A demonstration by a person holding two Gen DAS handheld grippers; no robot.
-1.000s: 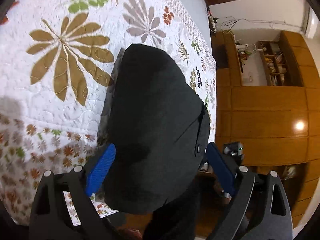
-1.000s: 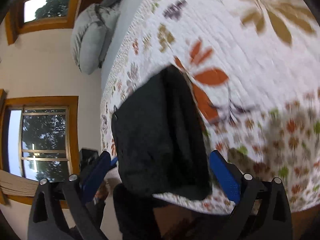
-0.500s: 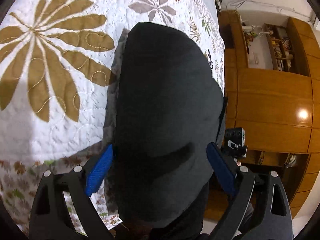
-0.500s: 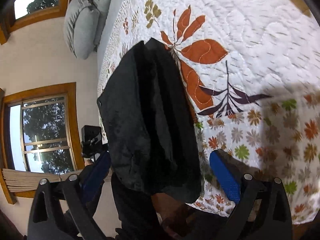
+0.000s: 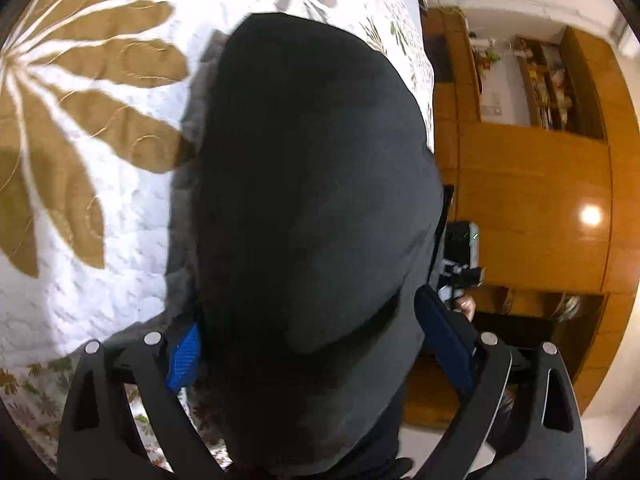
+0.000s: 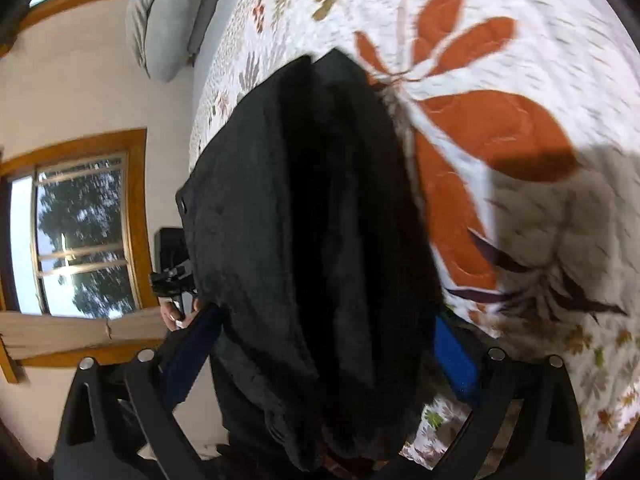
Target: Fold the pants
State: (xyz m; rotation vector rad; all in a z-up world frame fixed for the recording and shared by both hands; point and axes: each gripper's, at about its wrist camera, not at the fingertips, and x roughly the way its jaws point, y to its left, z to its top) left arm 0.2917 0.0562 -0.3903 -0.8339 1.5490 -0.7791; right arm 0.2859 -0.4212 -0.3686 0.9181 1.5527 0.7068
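Closest to us in the left wrist view, our left tongs stand wide, their blue pads on either side of the black pants, which fill the gap between them and hide most of the near pad; we cannot tell whether either pad presses the cloth. In the right wrist view, our right tongs are likewise spread wide around the same pants, with one blue pad showing at the right of the dark fabric. The pants lie folded in a thick bundle at the edge of the bed, on a white quilted bedspread printed with large tan leaves; from the right side the bedspread shows orange leaves beside the bundle. A small button sits at the bundle's left edge in the right view. Beyond the bed edge, on the left view's far side, stands a wooden cabinet with open shelves above it. In the right view, farther off, we see a window with a wooden frame and a grey pillow at the far end of the bed.
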